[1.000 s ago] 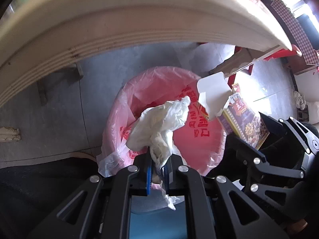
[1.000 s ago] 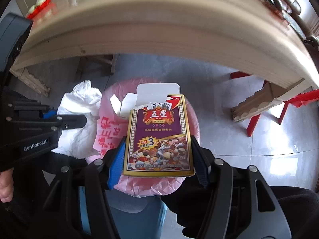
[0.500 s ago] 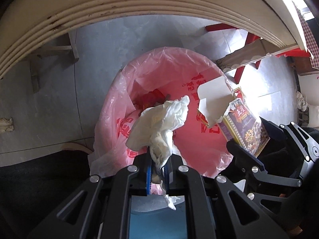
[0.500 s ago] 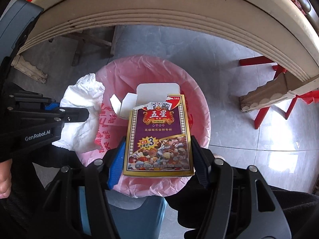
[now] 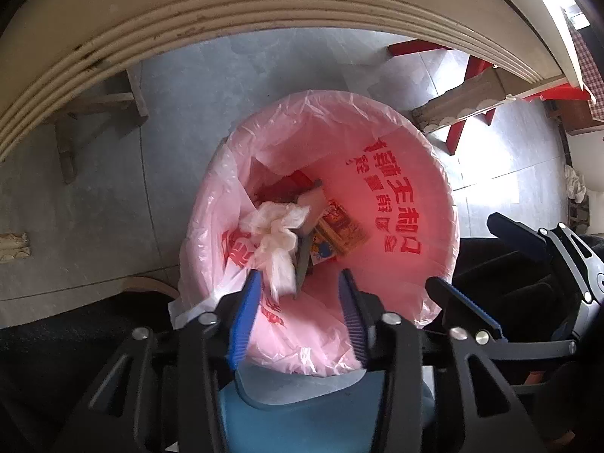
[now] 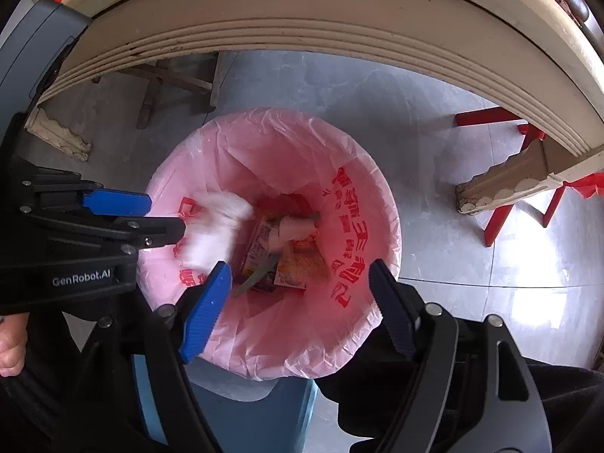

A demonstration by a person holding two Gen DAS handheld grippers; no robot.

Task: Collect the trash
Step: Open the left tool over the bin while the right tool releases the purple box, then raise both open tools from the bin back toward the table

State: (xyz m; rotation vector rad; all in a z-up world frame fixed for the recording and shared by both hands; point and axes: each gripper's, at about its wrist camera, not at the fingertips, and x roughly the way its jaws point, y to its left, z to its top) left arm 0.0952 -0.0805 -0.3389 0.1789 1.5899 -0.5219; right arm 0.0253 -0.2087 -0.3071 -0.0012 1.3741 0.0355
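A bin with a pink liner (image 5: 377,113) stands on the floor right below both grippers. My left gripper (image 5: 298,283) hangs over its near rim, jaws opening, nothing pressed between the blue pads. The crumpled white tissue (image 5: 277,234) is loose just past the left pad, blurred as it falls. The playing-card box (image 5: 339,226) lies among other rubbish at the bottom. In the right wrist view my right gripper (image 6: 300,270) is also opening and empty above the liner (image 6: 287,120). The box (image 6: 298,260) lies below it; the tissue (image 6: 215,226) drops beside the left gripper (image 6: 168,215).
A cream round table edge (image 5: 264,11) arches over the bin. Red stool legs (image 5: 464,75) and a carved table foot (image 6: 502,181) stand to the right, a wooden stool (image 5: 102,113) to the left. A hand (image 6: 11,347) holds the left gripper. The bin's body is blue (image 6: 245,407).
Both grippers sank toward the bin and opened. The tissue left the left jaws and is falling in. The card box left the right jaws and now lies in the bin.
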